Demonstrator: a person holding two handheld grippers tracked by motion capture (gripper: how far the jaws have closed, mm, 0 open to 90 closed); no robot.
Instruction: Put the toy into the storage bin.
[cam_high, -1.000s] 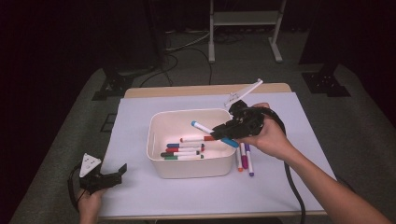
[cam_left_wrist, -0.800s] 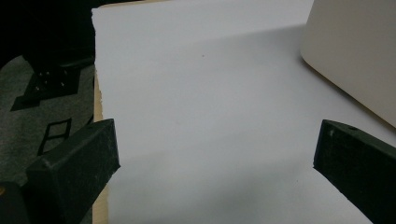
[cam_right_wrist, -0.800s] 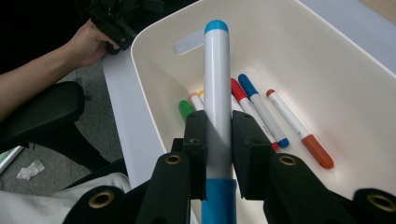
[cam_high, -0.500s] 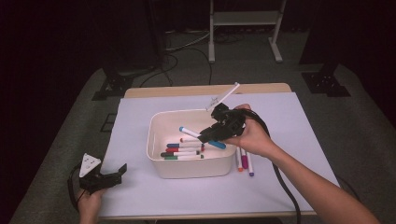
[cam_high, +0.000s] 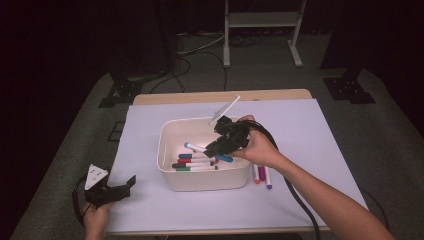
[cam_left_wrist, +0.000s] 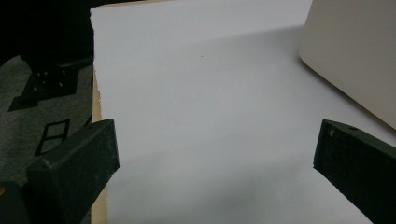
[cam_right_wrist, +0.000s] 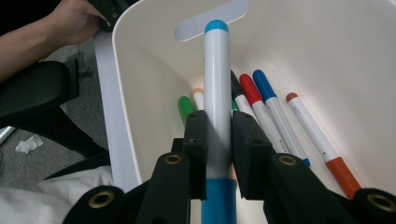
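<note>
Right gripper view: claw (cam_right_wrist: 218, 140) clamps light-blue marker (cam_right_wrist: 217, 84).

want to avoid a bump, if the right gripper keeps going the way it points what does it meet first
Probably the markers lying in the white bin, or its far wall; the right gripper holds a blue marker aimed inside, though depth is unclear.

You're in a dark recording studio or lab, black surroundings past the lit counter (cam_high: 320, 150), grey carpet (cam_high: 75, 150) underfoot, cables (cam_high: 200, 50) trailing across it, black stand feet (cam_high: 120, 92) at both sides, a white metal frame (cam_high: 262, 20) behind.
</note>
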